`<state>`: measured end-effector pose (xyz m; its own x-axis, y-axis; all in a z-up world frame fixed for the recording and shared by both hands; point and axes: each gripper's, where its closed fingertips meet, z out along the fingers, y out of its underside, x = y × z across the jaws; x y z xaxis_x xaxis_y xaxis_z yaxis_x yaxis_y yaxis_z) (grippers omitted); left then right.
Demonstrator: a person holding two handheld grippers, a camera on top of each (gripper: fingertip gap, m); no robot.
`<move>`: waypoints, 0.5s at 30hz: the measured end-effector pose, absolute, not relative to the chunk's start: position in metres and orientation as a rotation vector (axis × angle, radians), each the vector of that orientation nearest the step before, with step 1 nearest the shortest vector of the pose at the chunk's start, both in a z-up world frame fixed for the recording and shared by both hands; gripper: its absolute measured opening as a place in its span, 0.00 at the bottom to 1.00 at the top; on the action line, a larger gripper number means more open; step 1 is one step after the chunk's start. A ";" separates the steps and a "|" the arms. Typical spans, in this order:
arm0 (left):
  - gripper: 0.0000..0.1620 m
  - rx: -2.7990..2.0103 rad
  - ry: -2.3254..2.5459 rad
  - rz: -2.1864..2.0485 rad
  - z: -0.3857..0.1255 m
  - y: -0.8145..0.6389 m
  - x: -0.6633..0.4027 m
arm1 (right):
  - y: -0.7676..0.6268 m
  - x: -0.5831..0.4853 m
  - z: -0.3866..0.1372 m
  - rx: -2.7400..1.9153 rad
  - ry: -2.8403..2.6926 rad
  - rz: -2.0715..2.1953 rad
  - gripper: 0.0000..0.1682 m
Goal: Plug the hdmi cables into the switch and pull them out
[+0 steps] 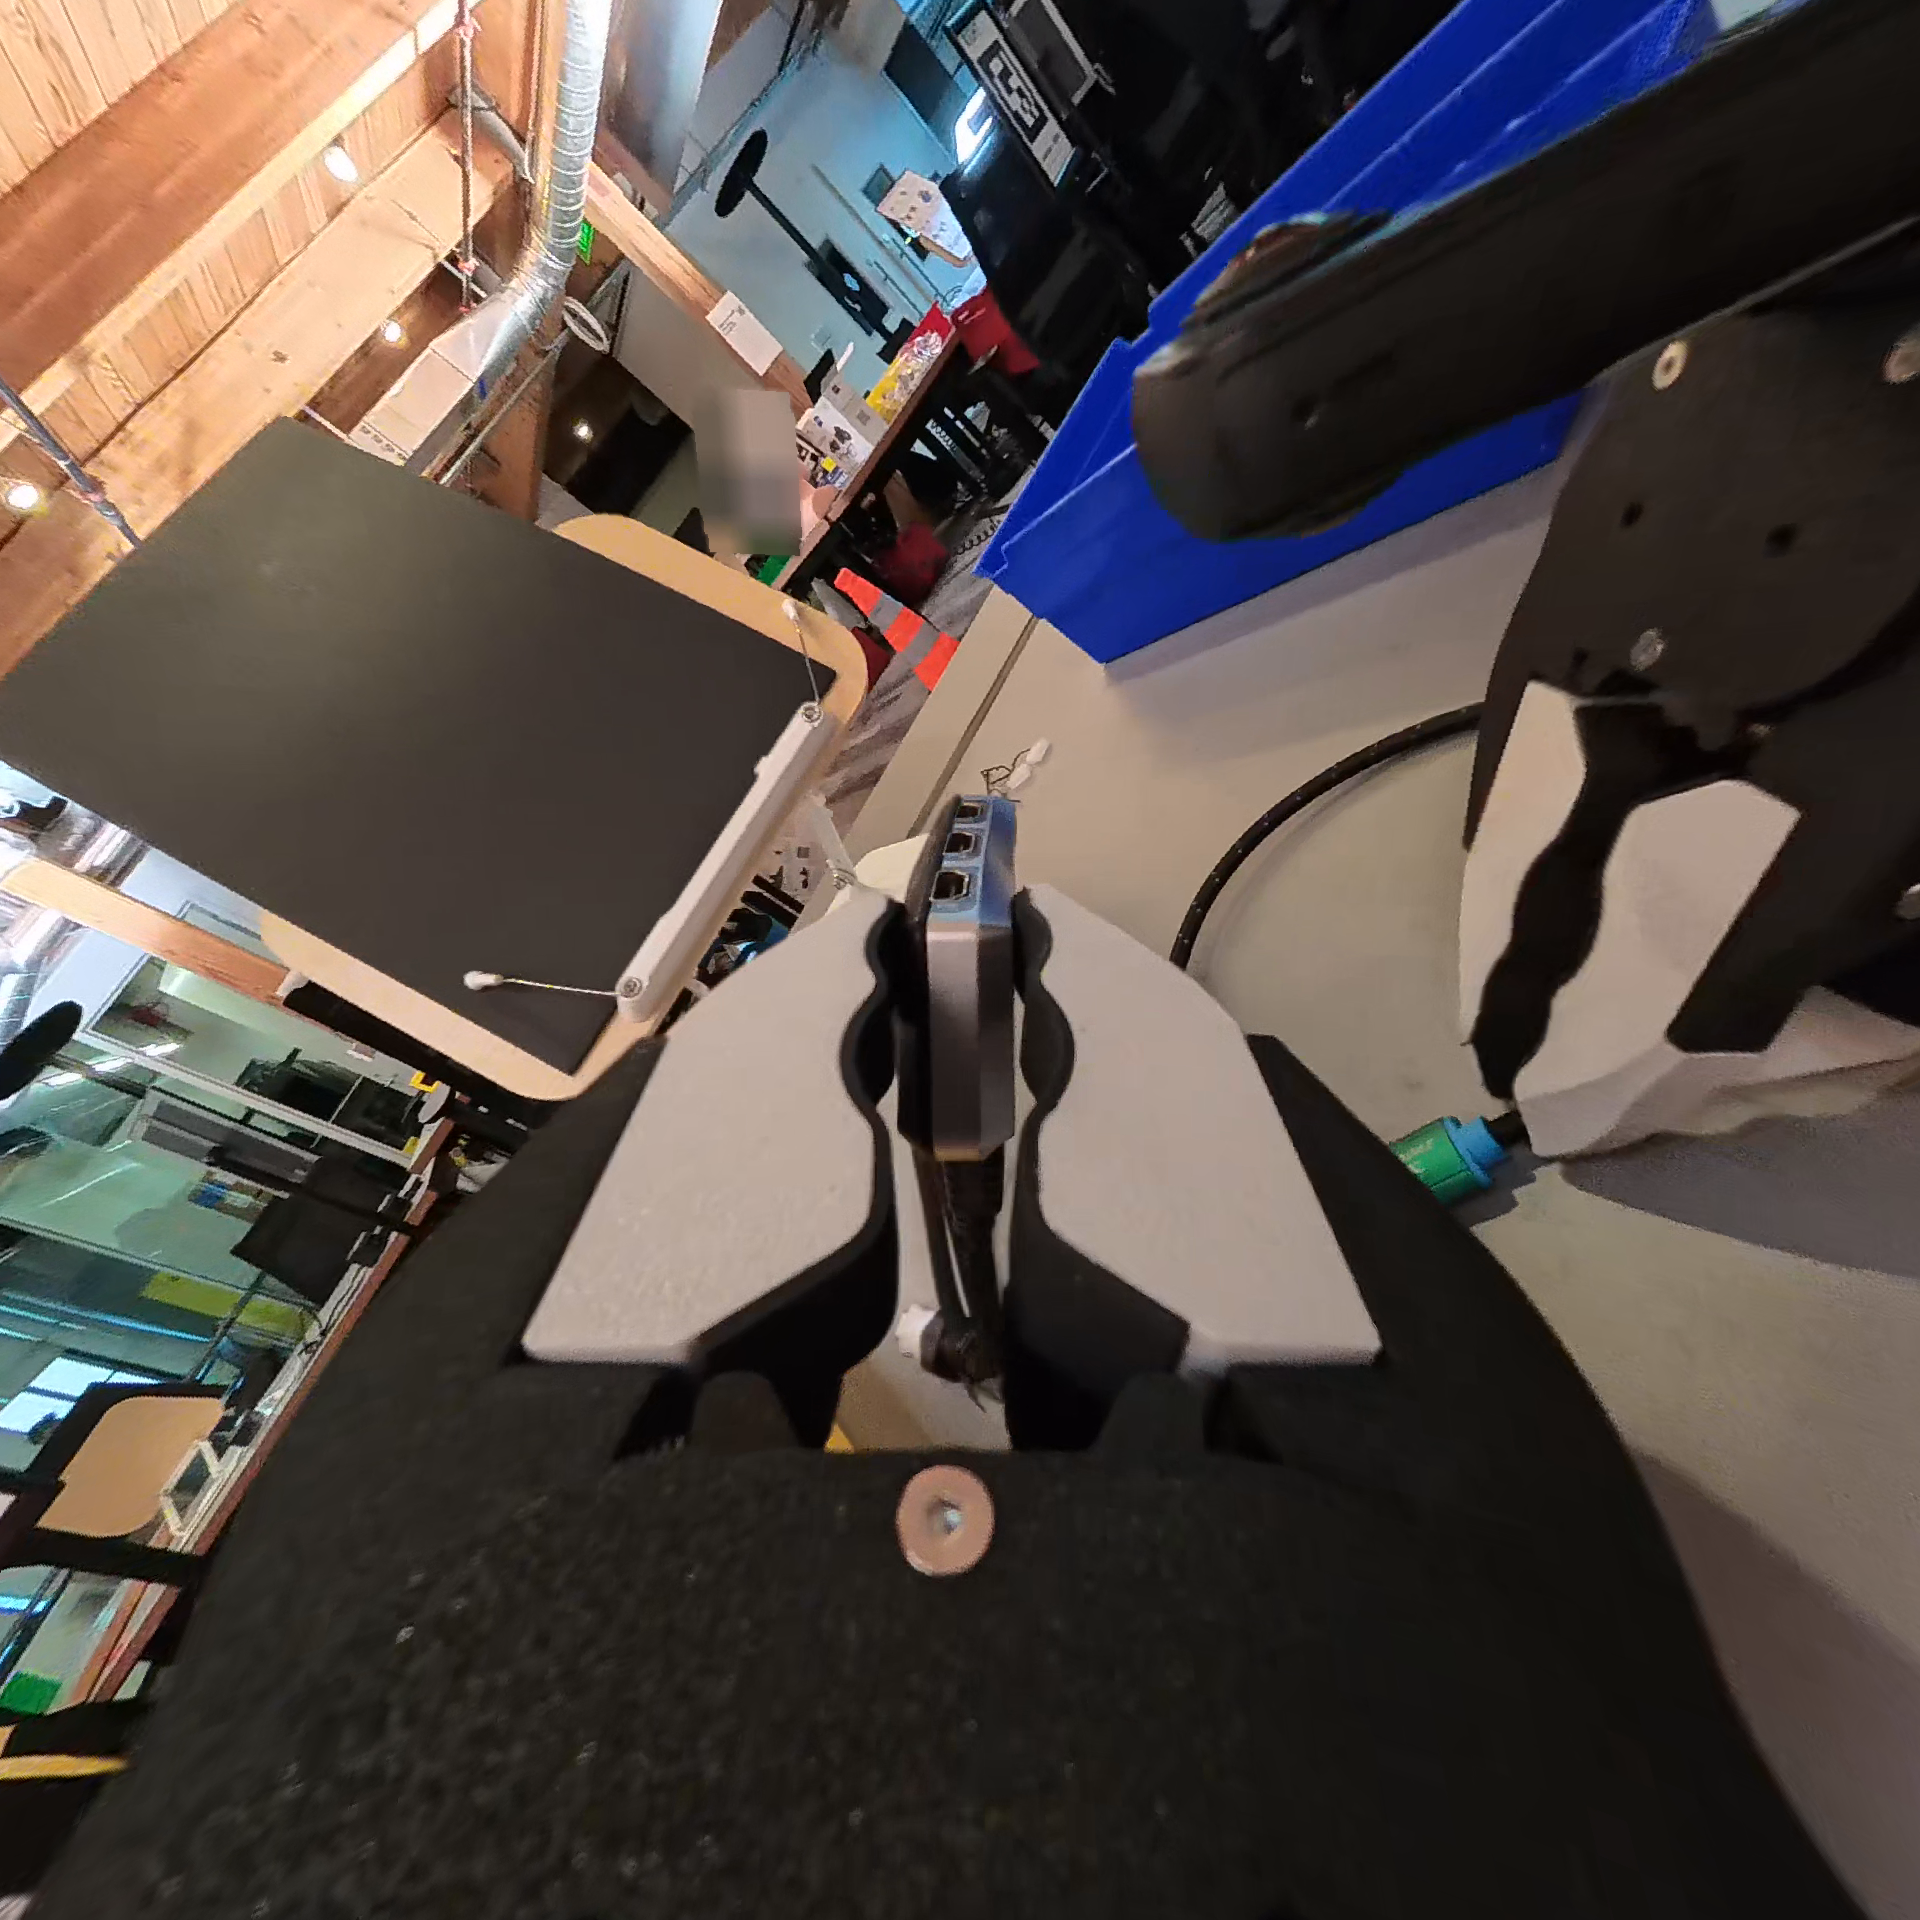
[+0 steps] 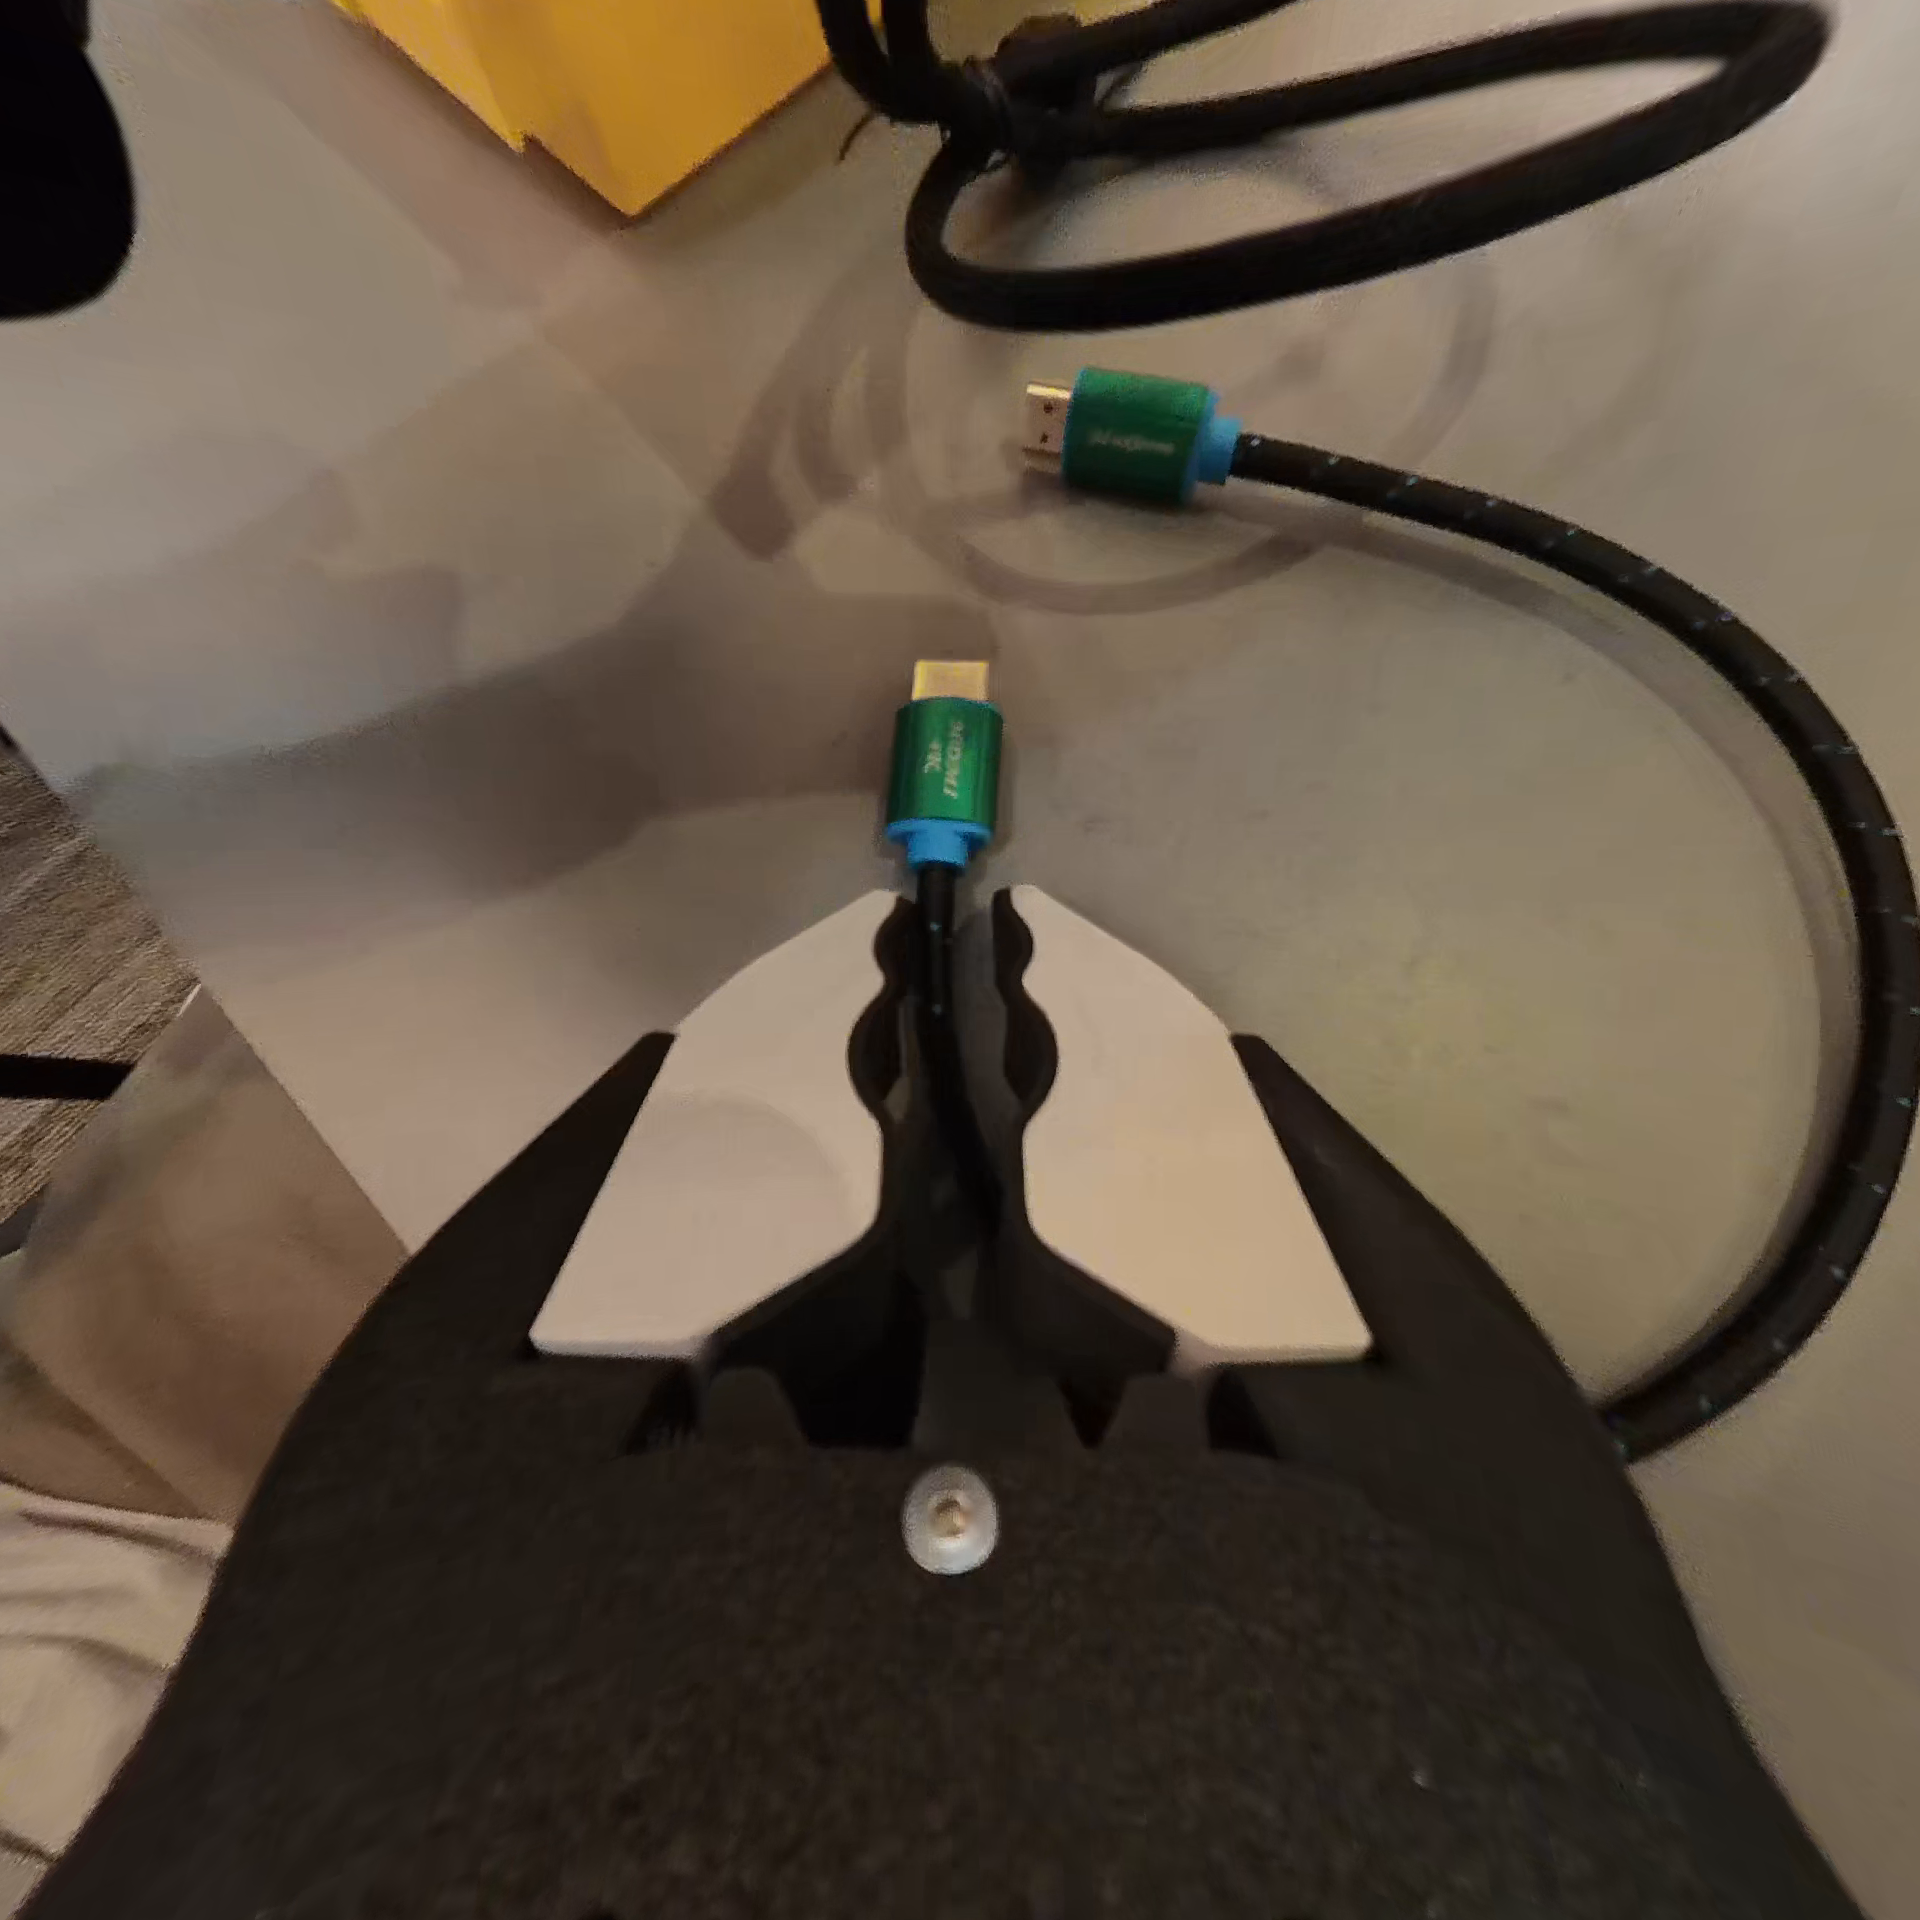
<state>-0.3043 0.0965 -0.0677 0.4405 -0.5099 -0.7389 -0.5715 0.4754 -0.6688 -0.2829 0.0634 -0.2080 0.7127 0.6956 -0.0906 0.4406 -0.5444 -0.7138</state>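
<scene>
My left gripper (image 1: 954,914) is shut on the dark grey HDMI switch (image 1: 961,956), held on edge above the table, its row of empty ports (image 1: 958,847) facing away. My right gripper (image 2: 951,914) is shut on the black braided cable (image 2: 940,997) just behind a green and blue HDMI plug (image 2: 943,774), whose gold tip points forward above the table. A second green and blue HDMI plug (image 2: 1138,436) lies on the table ahead and to the right. The right gripper also shows in the left wrist view (image 1: 1501,1081), at the right, with the plug (image 1: 1449,1153) below it.
A grey tabletop (image 2: 1351,831) lies under both grippers. Coiled black cable (image 2: 1143,135) lies at the far side, next to a yellow box (image 2: 623,83). Blue bins (image 1: 1247,436) stand at the table's back. A black-topped side table (image 1: 395,707) stands beyond the edge. Tip to tip, the grippers are about 15 cm apart.
</scene>
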 end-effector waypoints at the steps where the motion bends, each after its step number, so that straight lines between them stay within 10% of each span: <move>1: 0.12 -1.151 1.190 0.054 -0.070 0.097 -0.304 | 0.063 -0.283 -0.209 -2.238 -0.868 0.488 0.07; 15: 0.12 -1.089 1.385 0.297 -0.108 0.097 -0.281 | 0.050 -0.222 -0.144 -2.038 -1.022 0.795 0.04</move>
